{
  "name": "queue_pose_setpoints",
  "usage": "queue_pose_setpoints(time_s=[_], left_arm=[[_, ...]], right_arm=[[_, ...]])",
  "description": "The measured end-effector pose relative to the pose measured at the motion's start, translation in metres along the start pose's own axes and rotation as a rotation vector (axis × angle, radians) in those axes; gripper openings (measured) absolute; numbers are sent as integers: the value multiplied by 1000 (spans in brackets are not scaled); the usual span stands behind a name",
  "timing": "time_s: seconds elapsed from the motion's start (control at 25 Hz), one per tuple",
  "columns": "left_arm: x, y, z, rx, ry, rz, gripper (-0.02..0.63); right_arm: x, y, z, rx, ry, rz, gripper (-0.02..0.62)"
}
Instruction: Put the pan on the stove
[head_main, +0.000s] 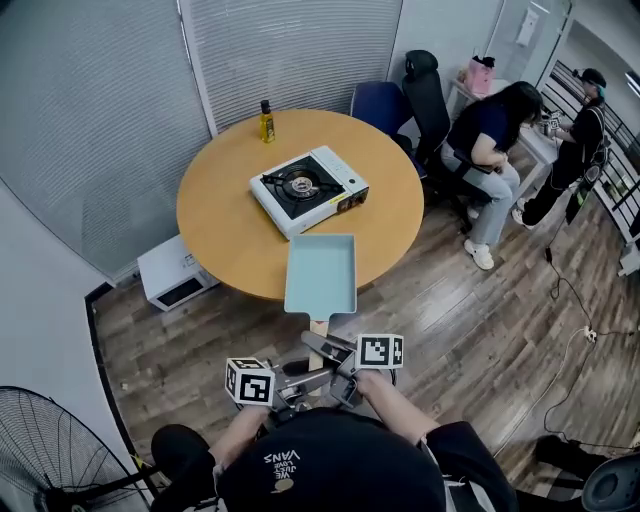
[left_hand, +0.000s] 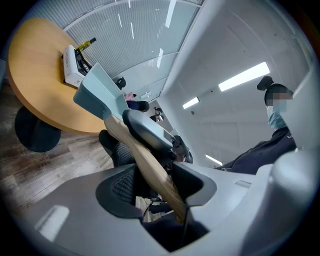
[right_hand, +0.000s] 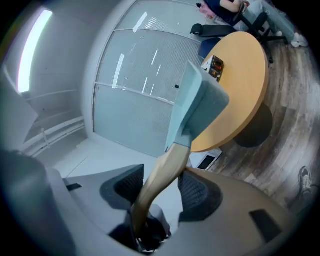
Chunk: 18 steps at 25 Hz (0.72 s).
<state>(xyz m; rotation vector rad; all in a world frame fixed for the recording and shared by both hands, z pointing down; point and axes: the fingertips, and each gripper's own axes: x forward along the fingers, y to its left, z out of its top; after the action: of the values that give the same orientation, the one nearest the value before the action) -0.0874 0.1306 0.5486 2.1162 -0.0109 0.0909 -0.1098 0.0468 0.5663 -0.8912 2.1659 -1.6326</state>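
Yellow in its glass, an oil bottle (head_main: 267, 122) stands at the far rim of the round wooden table (head_main: 215, 215), left of the burner and apart from it, probably set aside so the cooking spot is free. Next to the right, the white portable stove (head_main: 308, 190) sits near the table's middle with nothing on its burner.

Closer to the person, the left gripper (head_main: 322, 375) has its jaws clamped on the end of the pan's wooden handle (head_main: 318, 327), which runs slantwise between the pads. The pale teal rectangular pan (head_main: 321, 275) is held up over the table's near edge, short of the stove and not touching it. The right gripper (head_main: 322, 348) grips the same handle a little nearer the pan, jaws narrowed onto the wood.

Two grips on one long handle seem meant to stop the front-heavy pan tipping or rolling. I judge the carry about midway. Far right, a seated person (head_main: 485, 150) works at a desk.
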Motion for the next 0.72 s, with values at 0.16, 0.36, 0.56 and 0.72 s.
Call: queue_pose_setpoints(time_s=[0.16,0.36,0.56,0.72], left_arm=[[24,7,22,1,-46,23,195],[55,16,46,4,-102,64,195],[85,25,68,9,-185,106,195],[104,31,76,-1,-256,133,195]], right_arm=[[-4,-6,28,-11,56,10,207],[-10,-16,61,-29,122,34,207],[-17,-24,89,-53,200,66,207],[-24,-31,101,-73,266,75,207]])
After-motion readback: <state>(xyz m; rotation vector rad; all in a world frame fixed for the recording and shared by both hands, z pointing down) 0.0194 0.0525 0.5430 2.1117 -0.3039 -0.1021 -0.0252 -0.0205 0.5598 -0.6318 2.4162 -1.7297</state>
